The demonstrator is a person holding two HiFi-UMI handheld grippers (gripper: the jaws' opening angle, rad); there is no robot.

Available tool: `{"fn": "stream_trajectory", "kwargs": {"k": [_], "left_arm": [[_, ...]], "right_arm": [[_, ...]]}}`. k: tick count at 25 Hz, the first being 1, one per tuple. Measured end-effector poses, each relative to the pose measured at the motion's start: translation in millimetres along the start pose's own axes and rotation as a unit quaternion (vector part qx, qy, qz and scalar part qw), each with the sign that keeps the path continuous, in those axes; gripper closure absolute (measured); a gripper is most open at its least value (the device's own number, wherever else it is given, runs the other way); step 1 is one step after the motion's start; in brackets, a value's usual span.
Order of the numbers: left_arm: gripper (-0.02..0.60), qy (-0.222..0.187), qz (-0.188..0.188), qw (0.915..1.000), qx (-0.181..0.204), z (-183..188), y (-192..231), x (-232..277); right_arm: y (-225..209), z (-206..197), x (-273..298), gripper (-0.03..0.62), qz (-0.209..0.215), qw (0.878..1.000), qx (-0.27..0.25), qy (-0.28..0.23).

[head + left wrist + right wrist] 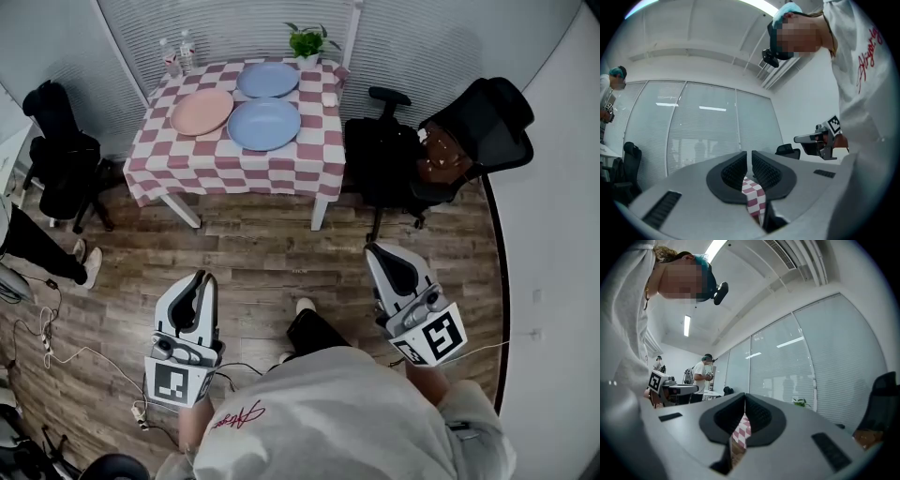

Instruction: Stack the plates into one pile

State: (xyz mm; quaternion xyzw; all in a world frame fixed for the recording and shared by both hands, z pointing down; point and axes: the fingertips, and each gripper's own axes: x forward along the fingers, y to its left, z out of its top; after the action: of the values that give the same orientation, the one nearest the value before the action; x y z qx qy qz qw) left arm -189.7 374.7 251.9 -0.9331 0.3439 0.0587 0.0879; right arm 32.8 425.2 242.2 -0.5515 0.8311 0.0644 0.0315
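Standing back on the wooden floor, a person faces a checked table and holds both tools low, well apart from it. A black office chair stands at far left. The left gripper has its jaws drawn almost together, with only a thin slit between them, and it grips nothing. On the table, the pink plate, near blue plate and far blue plate lie close together, each flat on the cloth and not yet piled. The right gripper has its jaws pressed together, empty. A second black chair stands at right.
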Motion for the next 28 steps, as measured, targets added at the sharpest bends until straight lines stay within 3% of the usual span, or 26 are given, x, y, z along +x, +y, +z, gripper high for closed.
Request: {"fn": "stream_trajectory", "kwargs": {"k": [14,28], "left_arm": [[0.538,-0.003,0.008,1.0000,-0.003,-2.4,12.4,94.6],[0.537,0.003,0.020,0.9998,0.003,-13.3,20.6,128.2]], "right_arm": [[-89.9,-4.2,51.7,0.582,0.020,1.000,0.015,-0.005],[-122.0,-19.8,72.3,0.582,0.027,0.999,0.034,-0.002]]}}
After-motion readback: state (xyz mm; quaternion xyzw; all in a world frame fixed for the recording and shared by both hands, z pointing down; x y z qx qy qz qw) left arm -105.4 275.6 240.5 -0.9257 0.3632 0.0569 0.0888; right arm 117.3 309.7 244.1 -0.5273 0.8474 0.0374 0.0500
